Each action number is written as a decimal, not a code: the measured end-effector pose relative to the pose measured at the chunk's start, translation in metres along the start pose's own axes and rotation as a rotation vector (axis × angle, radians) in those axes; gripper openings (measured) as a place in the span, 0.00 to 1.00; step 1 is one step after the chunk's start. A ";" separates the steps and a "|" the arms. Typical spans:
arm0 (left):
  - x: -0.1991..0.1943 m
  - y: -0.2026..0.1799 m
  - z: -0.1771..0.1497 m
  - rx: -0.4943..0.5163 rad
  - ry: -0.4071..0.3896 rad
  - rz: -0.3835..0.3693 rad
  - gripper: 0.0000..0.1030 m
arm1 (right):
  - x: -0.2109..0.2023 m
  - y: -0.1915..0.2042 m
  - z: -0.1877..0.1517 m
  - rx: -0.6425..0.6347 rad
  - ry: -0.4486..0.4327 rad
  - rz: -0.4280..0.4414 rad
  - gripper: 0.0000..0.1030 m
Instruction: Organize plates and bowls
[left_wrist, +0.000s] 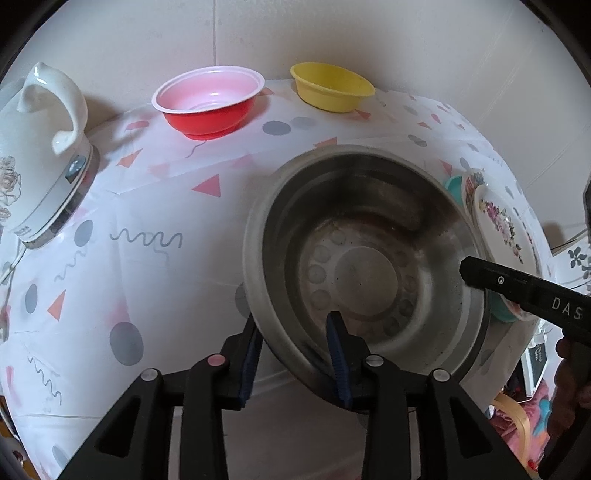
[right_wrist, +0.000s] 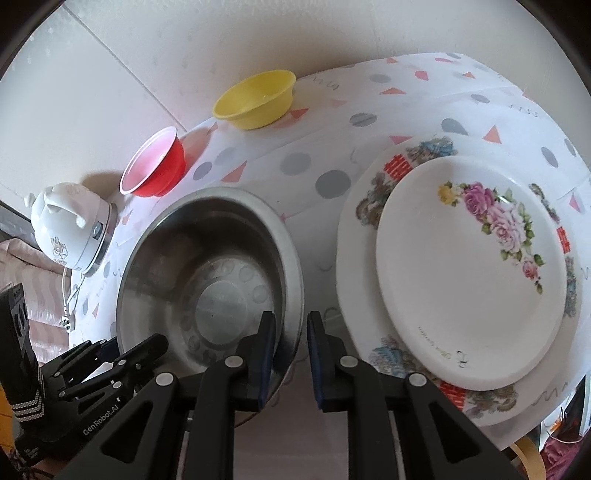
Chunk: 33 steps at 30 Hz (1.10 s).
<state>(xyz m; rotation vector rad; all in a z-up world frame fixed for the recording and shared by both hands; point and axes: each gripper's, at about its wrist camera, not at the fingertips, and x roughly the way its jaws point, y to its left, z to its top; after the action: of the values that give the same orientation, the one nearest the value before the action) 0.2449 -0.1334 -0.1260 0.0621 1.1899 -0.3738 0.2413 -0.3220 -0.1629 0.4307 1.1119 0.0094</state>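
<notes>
Here the steel bowl (left_wrist: 364, 258) sits on the bench (left_wrist: 147, 229) with its near rim between both sets of jaws, the left gripper (left_wrist: 295, 354) straddling it loosely, the right gripper (right_wrist: 291, 354) pinching it, stacked floral plates (right_wrist: 469, 273) just right of the right jaws.

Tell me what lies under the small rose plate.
The small rose plate rests on a larger patterned plate. A teal rim peeks out beneath; what it belongs to is covered.
</notes>
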 end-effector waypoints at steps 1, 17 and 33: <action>-0.002 0.001 0.000 -0.004 -0.005 -0.001 0.44 | -0.002 0.000 0.000 0.000 -0.005 -0.005 0.17; -0.032 0.026 0.016 -0.088 -0.109 0.035 0.57 | -0.029 0.000 0.012 -0.026 -0.079 -0.036 0.25; -0.036 0.006 0.069 -0.154 -0.125 0.146 0.63 | -0.023 -0.010 0.084 -0.100 -0.084 0.019 0.26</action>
<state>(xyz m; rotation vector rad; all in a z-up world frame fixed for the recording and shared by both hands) 0.2969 -0.1349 -0.0678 -0.0083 1.0802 -0.1546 0.3019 -0.3645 -0.1152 0.3490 1.0203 0.0626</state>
